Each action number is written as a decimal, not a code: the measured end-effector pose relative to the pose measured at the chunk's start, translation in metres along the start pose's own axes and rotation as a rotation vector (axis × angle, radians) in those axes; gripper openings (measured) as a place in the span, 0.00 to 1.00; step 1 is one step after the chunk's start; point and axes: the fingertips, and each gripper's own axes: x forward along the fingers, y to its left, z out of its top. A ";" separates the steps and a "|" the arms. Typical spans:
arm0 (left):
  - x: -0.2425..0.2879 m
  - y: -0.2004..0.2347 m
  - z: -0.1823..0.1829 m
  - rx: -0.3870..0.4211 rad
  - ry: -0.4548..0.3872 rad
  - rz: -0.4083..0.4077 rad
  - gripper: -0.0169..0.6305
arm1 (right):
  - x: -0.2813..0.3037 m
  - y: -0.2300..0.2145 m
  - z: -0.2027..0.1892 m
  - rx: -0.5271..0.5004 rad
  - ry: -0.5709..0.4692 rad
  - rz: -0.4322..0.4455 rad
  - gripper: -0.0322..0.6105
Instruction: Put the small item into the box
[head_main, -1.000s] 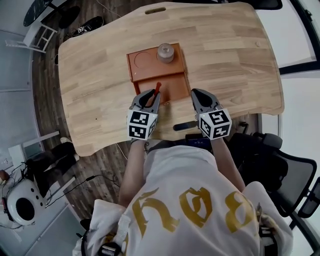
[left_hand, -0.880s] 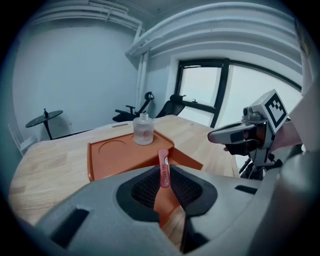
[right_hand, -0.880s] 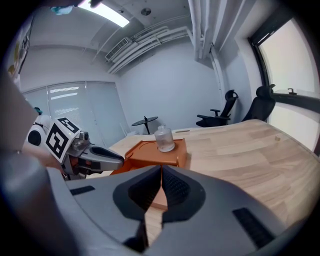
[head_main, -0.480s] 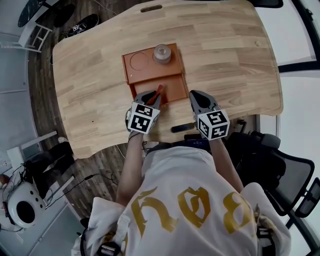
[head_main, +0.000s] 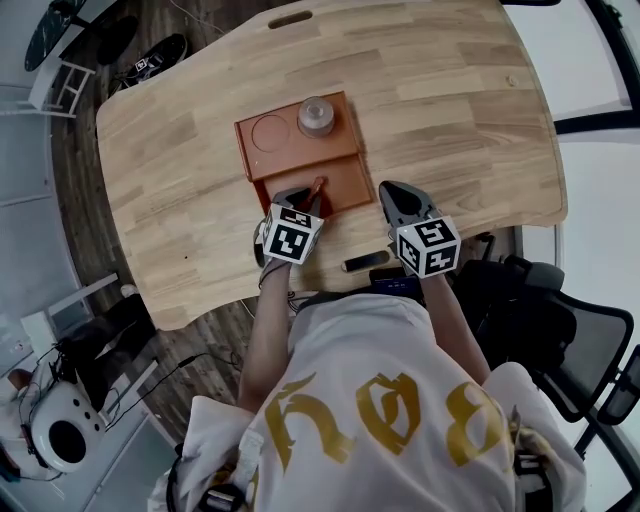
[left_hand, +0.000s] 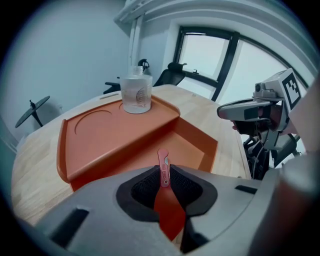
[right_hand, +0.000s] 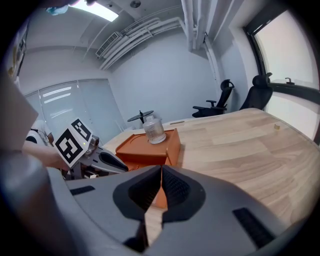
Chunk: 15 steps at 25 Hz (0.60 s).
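between the left gripper jaws, clamped shut, stands the small red item; just ahead lies the box recess. lower it well inside before releasing. right gripper jaws are closed, empty.

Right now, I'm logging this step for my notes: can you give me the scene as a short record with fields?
left gripper: shut on small red item
small red item: tip over orange box lower compartment, not yet released
right gripper: shut, empty, right of the box
jar: upright on the box's raised shelf
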 end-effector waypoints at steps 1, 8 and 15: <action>0.003 0.001 -0.001 0.001 0.009 0.004 0.12 | 0.000 -0.002 -0.001 0.007 0.002 -0.002 0.07; 0.017 0.005 -0.006 0.021 0.082 -0.001 0.12 | -0.004 -0.017 -0.011 0.051 0.016 -0.040 0.07; 0.026 0.004 -0.009 0.015 0.111 0.003 0.12 | -0.006 -0.028 -0.017 0.102 0.015 -0.050 0.07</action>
